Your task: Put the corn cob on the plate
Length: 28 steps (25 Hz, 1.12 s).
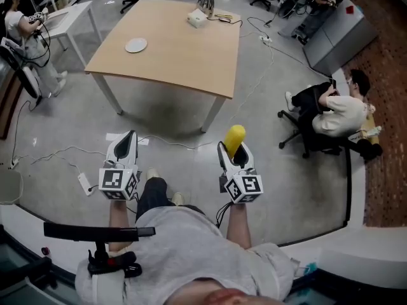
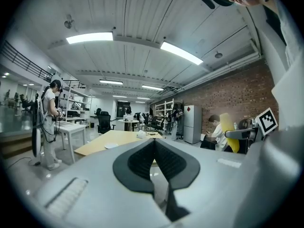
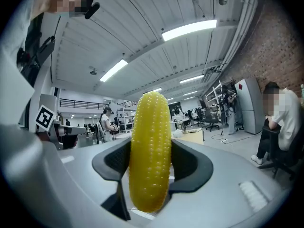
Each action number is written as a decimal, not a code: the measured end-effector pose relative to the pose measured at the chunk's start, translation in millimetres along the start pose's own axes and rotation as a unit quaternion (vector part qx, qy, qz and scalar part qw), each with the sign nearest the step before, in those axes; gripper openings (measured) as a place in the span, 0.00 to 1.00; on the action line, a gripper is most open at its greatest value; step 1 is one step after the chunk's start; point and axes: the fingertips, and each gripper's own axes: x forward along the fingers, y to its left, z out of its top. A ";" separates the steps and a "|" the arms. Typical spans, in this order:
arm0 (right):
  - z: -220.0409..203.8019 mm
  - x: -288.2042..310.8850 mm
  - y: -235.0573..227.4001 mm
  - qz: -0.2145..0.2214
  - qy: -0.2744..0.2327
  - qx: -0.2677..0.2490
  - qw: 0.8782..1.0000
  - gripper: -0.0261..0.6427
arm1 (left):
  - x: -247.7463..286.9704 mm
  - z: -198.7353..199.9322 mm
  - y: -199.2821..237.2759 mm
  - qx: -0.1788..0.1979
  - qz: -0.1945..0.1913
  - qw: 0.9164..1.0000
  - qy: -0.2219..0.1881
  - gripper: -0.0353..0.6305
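Observation:
A yellow corn cob (image 3: 151, 148) stands upright between the dark pads of my right gripper (image 3: 151, 167), which is shut on it. In the head view the corn cob (image 1: 234, 138) pokes out ahead of the right gripper (image 1: 233, 152), held over the grey floor short of the table. My left gripper (image 1: 127, 145) is level beside it, its jaws shut with nothing between them (image 2: 154, 163). The small white plate (image 1: 136, 45) lies on the far wooden table (image 1: 184, 49), towards its left side. The plate (image 2: 111, 146) also shows small in the left gripper view.
On the table's far edge stand a white box (image 1: 198, 19) and a shiny kettle (image 1: 205, 4). Cables (image 1: 70, 152) trail over the floor in front of me. A person sits on an office chair (image 1: 311, 122) at right; another stands by a white desk (image 1: 70, 14) at left.

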 end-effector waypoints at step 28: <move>11.5 211.6 12.5 0.043 0.022 -0.002 0.999 0.41 | 147.5 20.9 135.5 -0.008 0.011 1.000 0.005 0.08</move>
